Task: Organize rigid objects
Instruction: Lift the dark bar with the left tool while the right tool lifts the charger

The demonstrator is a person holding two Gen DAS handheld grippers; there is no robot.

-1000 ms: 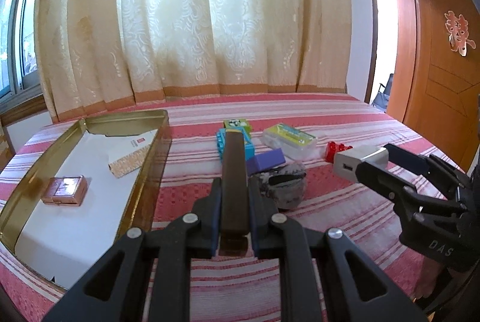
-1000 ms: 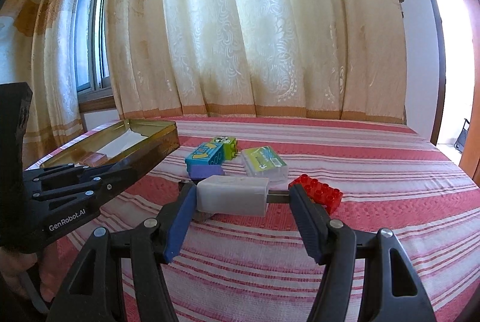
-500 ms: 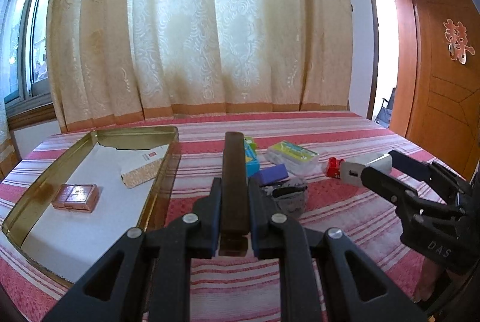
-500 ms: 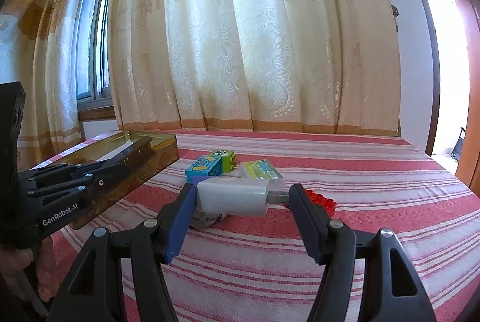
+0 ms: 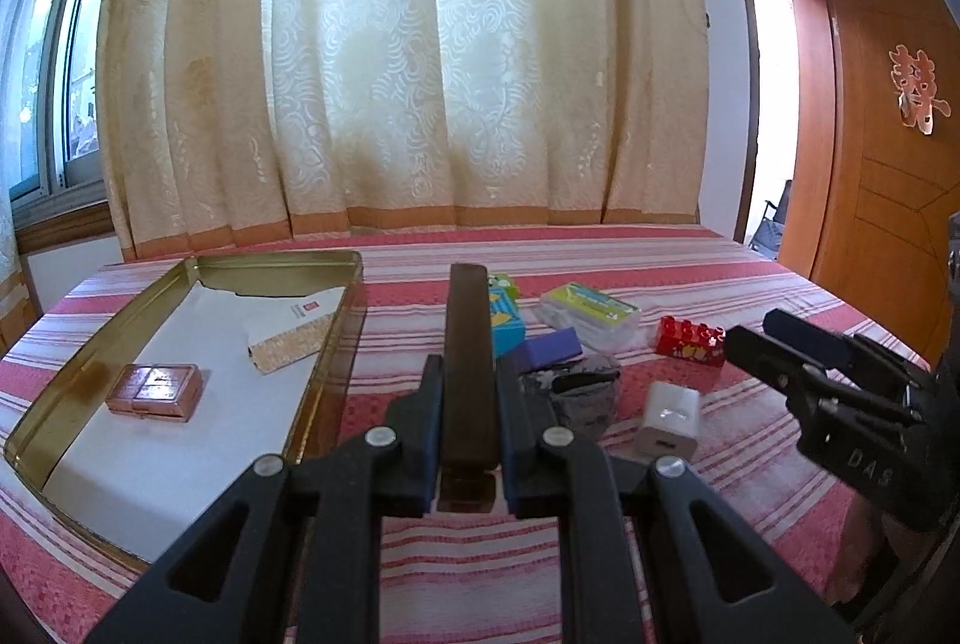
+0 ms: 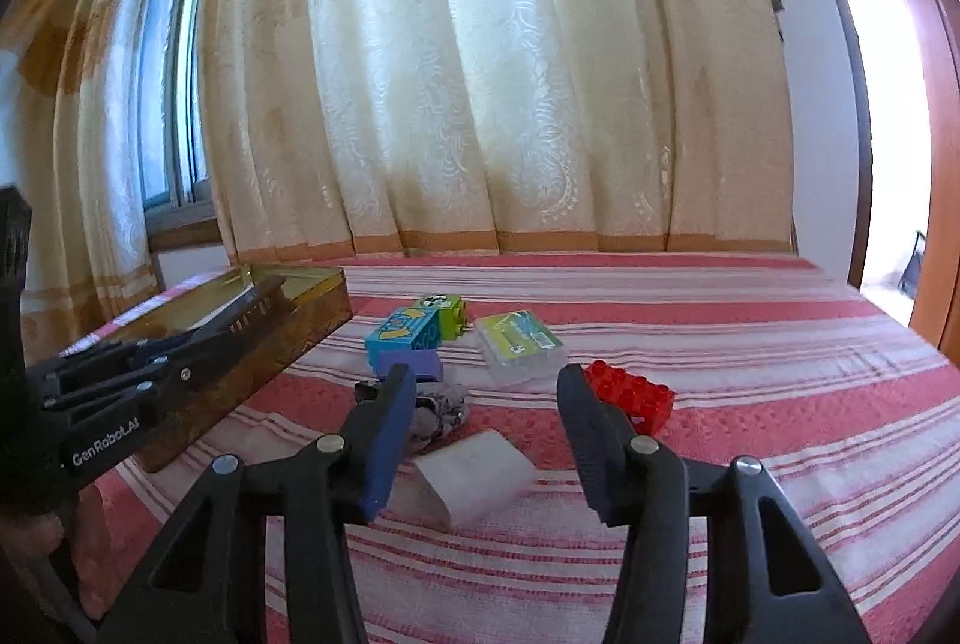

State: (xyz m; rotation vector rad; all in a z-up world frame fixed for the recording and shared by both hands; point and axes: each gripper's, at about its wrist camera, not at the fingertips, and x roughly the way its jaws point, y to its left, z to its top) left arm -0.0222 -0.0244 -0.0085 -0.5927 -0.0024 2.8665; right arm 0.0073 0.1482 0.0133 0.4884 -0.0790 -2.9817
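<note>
My left gripper (image 5: pixel 468 380) is shut on a long dark brown bar (image 5: pixel 468 362) and holds it above the striped cloth, right of the gold tray (image 5: pixel 180 278). My right gripper (image 6: pixel 486 392) is open and empty, hovering over a white charger block (image 6: pixel 480 476) that lies on the cloth; the charger also shows in the left wrist view (image 5: pixel 669 419). A red brick (image 6: pixel 630 395), a purple block (image 6: pixel 411 362), a blue-and-green toy block (image 6: pixel 414 329), a clear case (image 6: pixel 519 344) and a grey crumpled object (image 6: pixel 441 407) lie ahead.
The tray holds a copper-coloured box (image 5: pixel 153 392) and a patterned card (image 5: pixel 294 338) on white lining. Curtains hang behind the table. A wooden door (image 5: pixel 888 200) stands at the right. The left gripper shows at the left of the right wrist view (image 6: pixel 240 314).
My right gripper has opened and let go of the white charger, which now lies on the cloth. My left gripper still holds the bar, tilted up a little.
</note>
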